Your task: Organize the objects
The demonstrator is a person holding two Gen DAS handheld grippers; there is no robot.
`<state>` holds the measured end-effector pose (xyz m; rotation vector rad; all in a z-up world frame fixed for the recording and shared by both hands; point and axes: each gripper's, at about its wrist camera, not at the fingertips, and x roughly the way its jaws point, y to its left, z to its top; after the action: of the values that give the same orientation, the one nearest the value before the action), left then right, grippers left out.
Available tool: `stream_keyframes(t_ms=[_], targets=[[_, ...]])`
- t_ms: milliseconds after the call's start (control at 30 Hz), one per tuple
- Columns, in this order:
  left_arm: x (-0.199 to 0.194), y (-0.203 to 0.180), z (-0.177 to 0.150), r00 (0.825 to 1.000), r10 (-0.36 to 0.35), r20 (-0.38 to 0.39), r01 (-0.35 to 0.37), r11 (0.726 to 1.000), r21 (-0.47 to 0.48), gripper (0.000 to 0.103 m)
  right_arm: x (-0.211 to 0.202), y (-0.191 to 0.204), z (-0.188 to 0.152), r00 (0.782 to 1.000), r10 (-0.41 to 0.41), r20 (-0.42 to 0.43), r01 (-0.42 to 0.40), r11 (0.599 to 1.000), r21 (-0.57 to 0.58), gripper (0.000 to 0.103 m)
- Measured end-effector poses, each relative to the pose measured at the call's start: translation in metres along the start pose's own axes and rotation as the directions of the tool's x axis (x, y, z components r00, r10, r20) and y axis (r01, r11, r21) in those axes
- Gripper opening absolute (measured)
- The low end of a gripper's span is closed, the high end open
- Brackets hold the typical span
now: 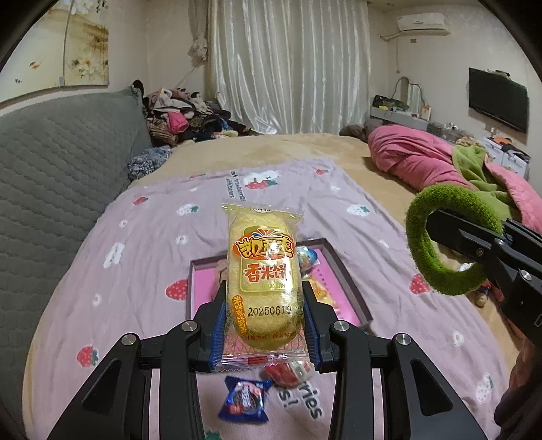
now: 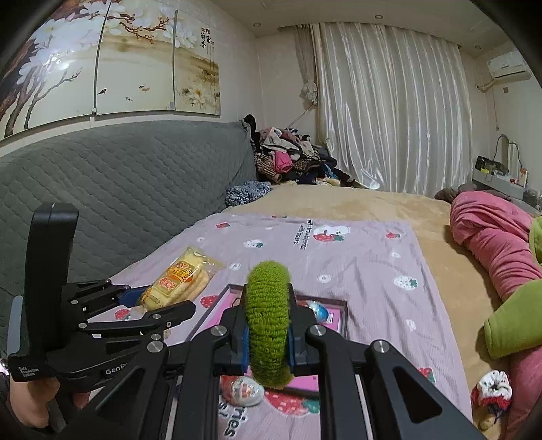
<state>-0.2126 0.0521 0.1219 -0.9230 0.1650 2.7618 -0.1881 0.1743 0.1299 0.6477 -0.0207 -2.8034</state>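
A blue-wrapped sweet (image 1: 244, 400) on the strawberry-print lilac sheet (image 1: 135, 257) is seen only in the left wrist view; a red-and-white knitted scrunchie (image 2: 493, 386) only in the right. The yellow rice-cracker packet (image 1: 262, 277) is pinched upright by the left gripper (image 1: 264, 294), and the fuzzy green ring (image 2: 267, 321) is clamped edge-on by the right gripper (image 2: 267, 333); both are held above the pink-lined shallow box (image 2: 335, 323).

We're in a home bedroom: a wide bed (image 1: 305, 149) under a tan blanket runs to the far wall, with a grey quilted headboard (image 2: 128, 189) along the left. Far back hang shiny floor-length curtains (image 1: 291, 67), a heap of clothes (image 2: 291, 159) at their foot. On the right wall there's a flat television (image 1: 498, 101) and an air conditioner (image 1: 423, 23) up high.
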Motion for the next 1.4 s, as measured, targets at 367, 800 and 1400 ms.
stream_keyframes(t_ms=[367,800,1400], targets=[[0.044,0.018,0.008,0.999,0.027,0.029,-0.026,0.999,-0.027,0.039,0.040,-0.014,-0.006,0.999,-0.038,0.011,0.038,0.999,-0.022,0.016],[0.116,0.038,-0.035,0.998,0.058,-0.039,-0.060,0.997,-0.053,0.040,0.090,-0.024,-0.024,0.999,-0.044,-0.015,0.043,0.999,-0.030,0.016],[0.181,0.073,-0.081,0.991,0.062,-0.121,-0.074,0.993,-0.096,0.040,0.171,-0.035,-0.081,0.989,-0.002,-0.150,0.002,1.000,0.001,0.016]])
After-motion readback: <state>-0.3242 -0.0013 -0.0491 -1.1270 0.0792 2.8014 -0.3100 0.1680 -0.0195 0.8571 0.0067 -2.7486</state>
